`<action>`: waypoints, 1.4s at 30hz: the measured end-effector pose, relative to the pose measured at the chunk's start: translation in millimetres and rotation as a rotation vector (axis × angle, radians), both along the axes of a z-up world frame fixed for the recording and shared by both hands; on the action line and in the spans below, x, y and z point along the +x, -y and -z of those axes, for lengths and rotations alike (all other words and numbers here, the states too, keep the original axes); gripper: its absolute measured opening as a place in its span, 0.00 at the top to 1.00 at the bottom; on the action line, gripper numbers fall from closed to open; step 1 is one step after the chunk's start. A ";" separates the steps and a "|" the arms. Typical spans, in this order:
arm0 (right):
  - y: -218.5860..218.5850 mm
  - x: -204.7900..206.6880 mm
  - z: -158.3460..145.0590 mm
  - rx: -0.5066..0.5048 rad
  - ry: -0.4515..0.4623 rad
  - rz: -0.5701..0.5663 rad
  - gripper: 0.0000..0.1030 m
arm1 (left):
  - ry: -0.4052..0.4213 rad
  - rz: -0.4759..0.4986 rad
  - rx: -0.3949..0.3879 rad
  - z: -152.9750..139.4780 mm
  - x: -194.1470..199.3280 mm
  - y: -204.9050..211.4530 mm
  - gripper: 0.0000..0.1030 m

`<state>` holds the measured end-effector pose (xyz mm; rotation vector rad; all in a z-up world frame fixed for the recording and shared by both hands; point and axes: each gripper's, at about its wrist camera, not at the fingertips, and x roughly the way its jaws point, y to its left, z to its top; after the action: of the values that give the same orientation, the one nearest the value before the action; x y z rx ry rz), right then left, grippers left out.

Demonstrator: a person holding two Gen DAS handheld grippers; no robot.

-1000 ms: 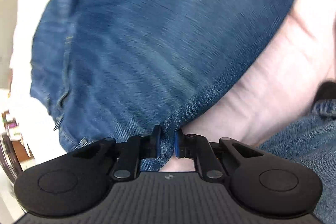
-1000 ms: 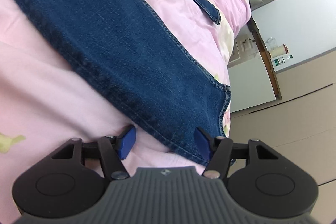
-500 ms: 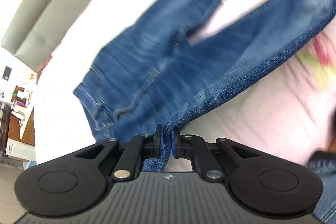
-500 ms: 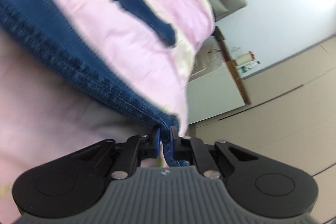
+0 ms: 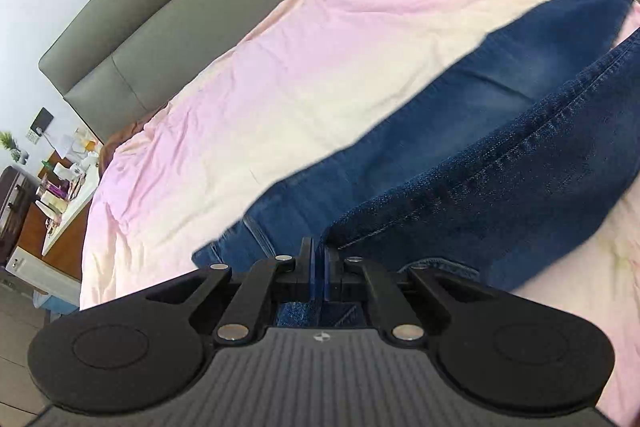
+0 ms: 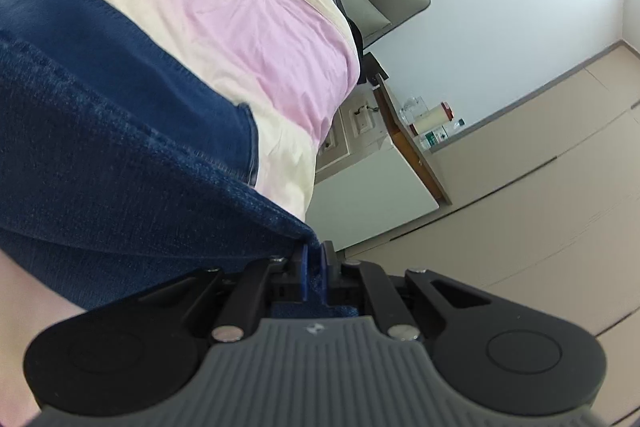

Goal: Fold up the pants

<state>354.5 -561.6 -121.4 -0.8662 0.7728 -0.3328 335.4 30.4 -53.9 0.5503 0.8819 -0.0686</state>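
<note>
Gripping the dark blue denim pants at both ends, the two sets of black tongs are clenched on fabric. Seen from the left wrist, the left tongs have their blue pads pressed together on a stitched edge of the denim, and a small patch of cloth shows behind the pads, just above the ribbed grey body. From that pinch the nearer layer, with its double seam, rises away to the right, raised off the bedding, while a second, paler leg lies flat beyond it on the pink and cream bedspread of the bed. A grey padded headboard curves behind the bed, and a cluttered white bedside surface stands at the far left.

Seen from the right wrist, the right tongs are likewise closed on a corner of the pants, denim sandwiched between the blue pads. The cloth sweeps up and leftward from the grip; the other leg's hem lies on the bedspread beyond. A wooden-edged white nightstand carrying a few bottles stands beside the bed, against a pale wall.
</note>
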 end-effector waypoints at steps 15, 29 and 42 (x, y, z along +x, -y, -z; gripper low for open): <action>-56.6 235.1 90.8 -0.121 -0.183 -0.037 1.00 | -0.071 -0.072 0.030 94.5 134.6 -19.3 0.96; -68.6 268.7 87.9 -0.149 -0.121 0.009 1.00 | 0.009 -0.092 0.014 81.1 137.1 -31.1 0.95; -84.5 289.5 109.1 -0.098 -0.115 0.055 0.35 | 0.047 -0.281 -0.050 73.6 148.3 -84.6 0.81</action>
<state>644.0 -477.2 -230.6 -0.9633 0.8936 -0.3742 483.7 115.0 -127.5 0.3764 0.9019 0.1763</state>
